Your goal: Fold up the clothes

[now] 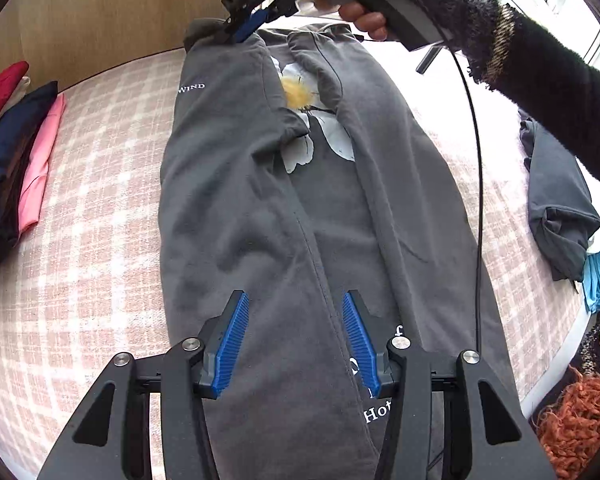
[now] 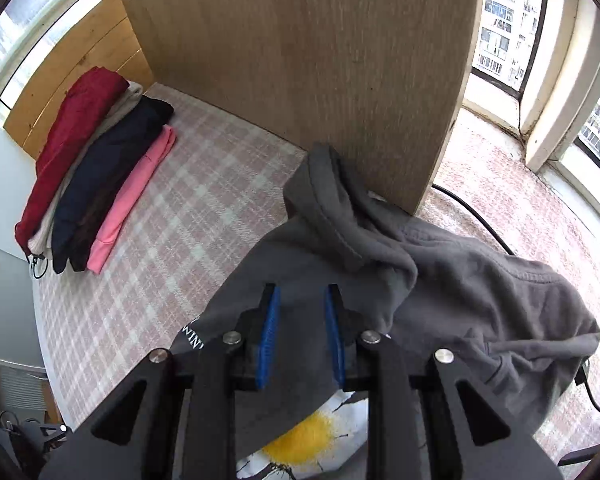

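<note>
A dark grey hoodie [image 1: 240,200] lies lengthwise on the pink plaid sheet [image 1: 80,240]. Both its sleeves are folded in over a white and yellow flower print [image 1: 300,92]. My left gripper [image 1: 294,296] hovers over the hoodie's lower part, open, with nothing between its blue pads. At the far end, my right gripper [image 1: 236,34] points down at the left shoulder, held by a person's hand [image 1: 360,16]. In the right wrist view the right gripper [image 2: 302,290] stands narrowly open just above the grey hoodie [image 2: 480,280]. The rumpled hood [image 2: 340,208] lies beyond it.
A stack of folded clothes [image 1: 12,152] [image 2: 100,176], red, beige, navy and pink, lies along the left. A wooden board [image 2: 320,60] stands right behind the hood. Unfolded grey and blue garments [image 1: 560,216] lie to the right. A black cable [image 1: 478,200] runs along the hoodie's right side.
</note>
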